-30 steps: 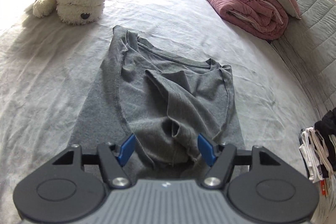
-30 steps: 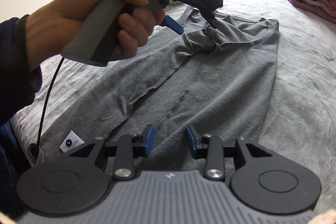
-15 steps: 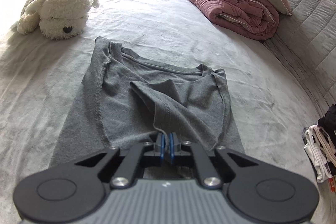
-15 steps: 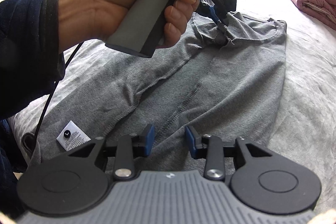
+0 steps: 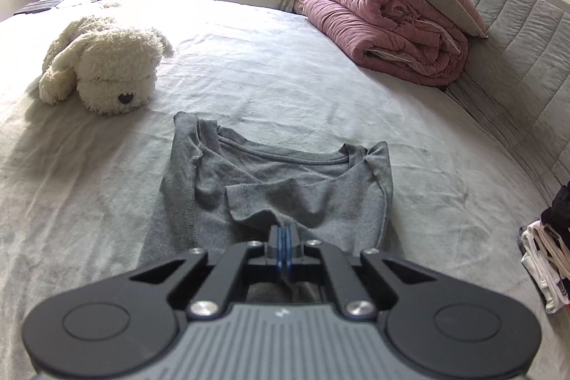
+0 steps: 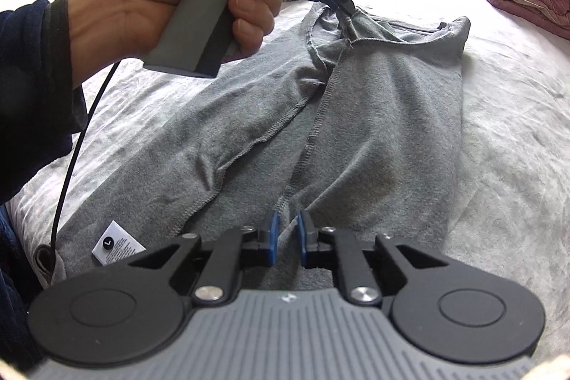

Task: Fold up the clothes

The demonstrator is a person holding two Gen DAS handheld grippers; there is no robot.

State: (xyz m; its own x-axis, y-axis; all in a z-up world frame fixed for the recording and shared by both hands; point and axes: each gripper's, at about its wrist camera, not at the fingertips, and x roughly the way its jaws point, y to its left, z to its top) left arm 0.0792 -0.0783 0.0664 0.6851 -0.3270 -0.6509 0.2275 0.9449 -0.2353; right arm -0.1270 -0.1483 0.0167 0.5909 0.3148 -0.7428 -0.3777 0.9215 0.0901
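- Grey T-shirt [image 5: 285, 180] lies flat on the bed [image 5: 249, 77].
- Left hand-held gripper [image 5: 284, 239] clamped on its folded sleeve.
- Right hand-held gripper [image 6: 286, 234] jaws just closing, a narrow gap left, over the shirt's seam.

T-shirt [image 5: 285, 187] flat on bed [image 5: 267, 66], plush dog [image 5: 103, 66] behind-left, rolled quilt [image 5: 384, 34] behind-right — against the headboard [image 5: 516, 59]

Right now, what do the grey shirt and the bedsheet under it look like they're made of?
Grey shirt: looks like soft, matte cotton-type jersey; it drapes limply and shows overlock stitching along its seams.
Bedsheet: apparently a pale, brushed or velvety fabric with a slight sheen and fine creases; exact fibre can't be told.
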